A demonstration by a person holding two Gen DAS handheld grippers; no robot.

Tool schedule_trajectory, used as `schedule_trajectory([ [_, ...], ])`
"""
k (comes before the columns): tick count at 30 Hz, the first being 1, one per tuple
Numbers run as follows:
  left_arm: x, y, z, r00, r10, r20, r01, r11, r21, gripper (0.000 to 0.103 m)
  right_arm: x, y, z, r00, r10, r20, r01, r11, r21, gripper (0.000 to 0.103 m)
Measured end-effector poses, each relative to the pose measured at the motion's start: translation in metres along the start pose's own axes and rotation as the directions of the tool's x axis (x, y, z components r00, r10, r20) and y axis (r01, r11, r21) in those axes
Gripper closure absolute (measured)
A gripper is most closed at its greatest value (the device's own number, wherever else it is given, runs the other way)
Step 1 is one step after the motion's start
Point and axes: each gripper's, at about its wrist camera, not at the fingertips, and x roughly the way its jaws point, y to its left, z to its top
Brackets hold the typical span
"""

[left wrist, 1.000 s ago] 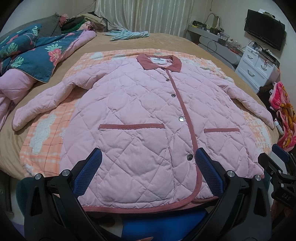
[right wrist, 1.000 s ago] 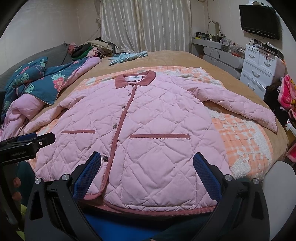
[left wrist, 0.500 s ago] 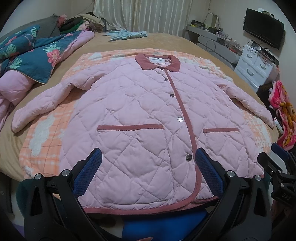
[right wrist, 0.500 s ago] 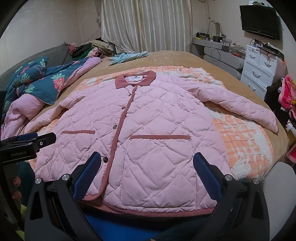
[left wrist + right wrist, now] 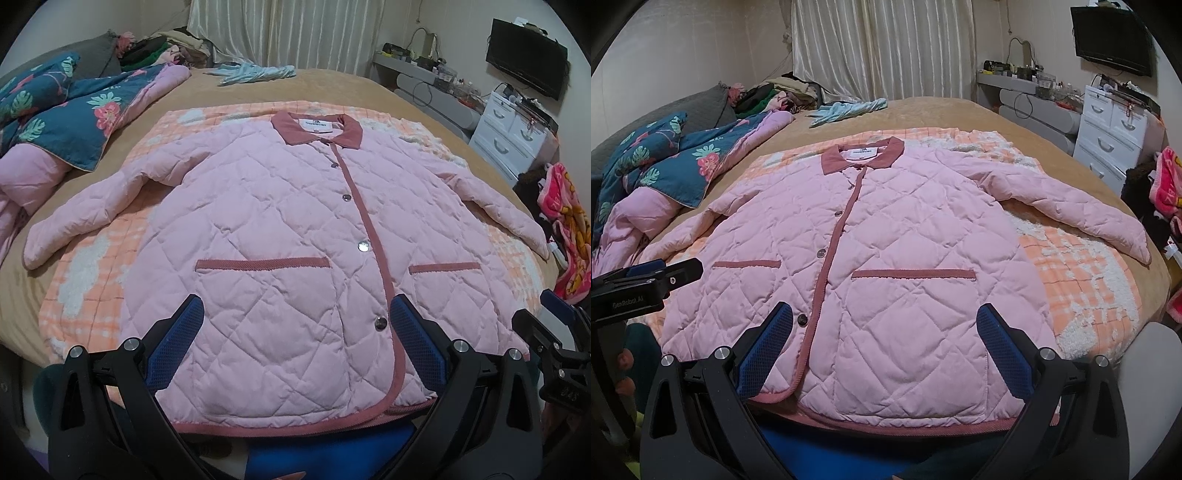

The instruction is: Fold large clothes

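Lying flat and buttoned ahead of the left gripper [image 5: 293, 332], a pink quilted jacket [image 5: 280, 236] covers most of an orange checked blanket [image 5: 88, 273] on a tan bed [image 5: 332, 85]. The gripper's blue-padded fingers [image 5: 177, 343] stand wide apart with nothing between them — they hang just short of the jacket's hem, whether touching it I cannot tell. The collar [image 5: 317, 129] lies at the far end from the gripper; one sleeve [image 5: 92, 214] stretches out far to its left, the other [image 5: 498, 210] far to its right. A floral quilt [image 5: 74, 122] is bunched beyond the left sleeve, and a light blue garment [image 5: 255, 72] lies well past the collar. The right gripper [image 5: 554, 332] shows at this view's right edge, its state unclear from here.

From the right wrist, the right gripper [image 5: 884, 332] is likewise spread open and empty, near the hem, with the jacket [image 5: 886, 240] straight ahead and a trimmed pocket [image 5: 912, 275] just beyond the fingertips. The button strip [image 5: 831, 258] runs away ahead and to the left of the gripper. The sleeve [image 5: 1082, 214] to its right rests partly on the blanket [image 5: 1082, 280]. The left gripper [image 5: 646, 280] juts in at the left edge — beside the jacket's side. A white dresser [image 5: 1112, 125] stands far off to the right.
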Motion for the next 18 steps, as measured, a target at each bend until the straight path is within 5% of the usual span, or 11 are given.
schedule_trajectory([
  [18, 0.023, 0.009, 0.037, 1.0, 0.005, -0.021, -0.005, 1.0, -0.02, 0.009, 0.024, 0.003, 0.046, 1.0, -0.002, 0.018, 0.002, 1.0, 0.001, 0.004],
])
